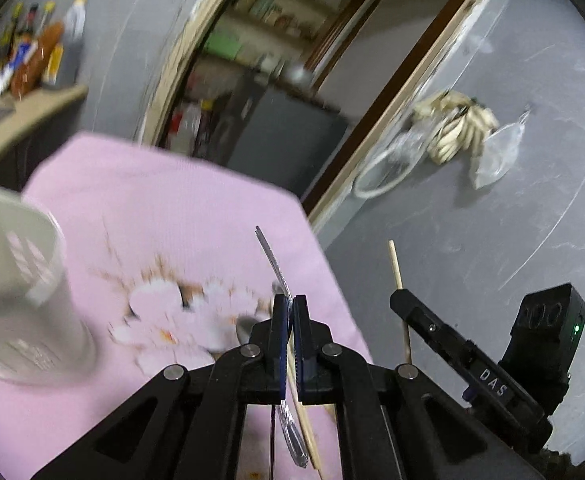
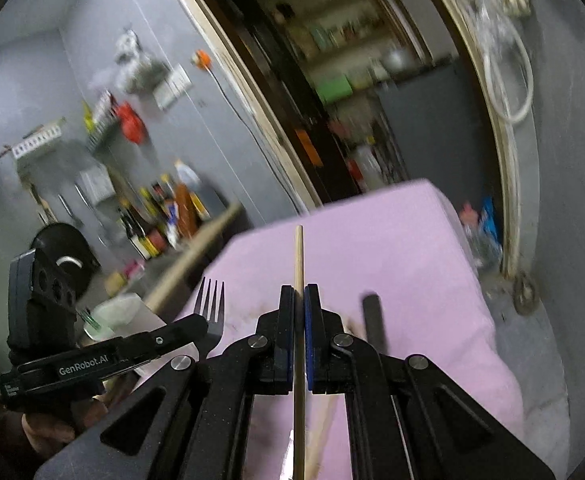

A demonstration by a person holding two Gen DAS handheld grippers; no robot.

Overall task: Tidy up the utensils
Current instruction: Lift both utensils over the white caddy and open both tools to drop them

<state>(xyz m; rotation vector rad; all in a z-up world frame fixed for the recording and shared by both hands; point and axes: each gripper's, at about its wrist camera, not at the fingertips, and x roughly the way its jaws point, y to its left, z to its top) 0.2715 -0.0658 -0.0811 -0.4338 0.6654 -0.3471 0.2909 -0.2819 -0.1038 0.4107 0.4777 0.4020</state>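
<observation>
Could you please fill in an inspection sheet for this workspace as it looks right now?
Surface: pink cloth with a flower print covers the table.
Job's things: fork in the left hand-held gripper; chopstick in the right hand-held gripper; white cup on the cloth; more utensils lie below, blurred.
Clutter: bottles on a side counter.
Grippers: both shut on their utensils.
Cables: white hose on the wall.
Surroundings: grey walls, open doorway to shelves.
</observation>
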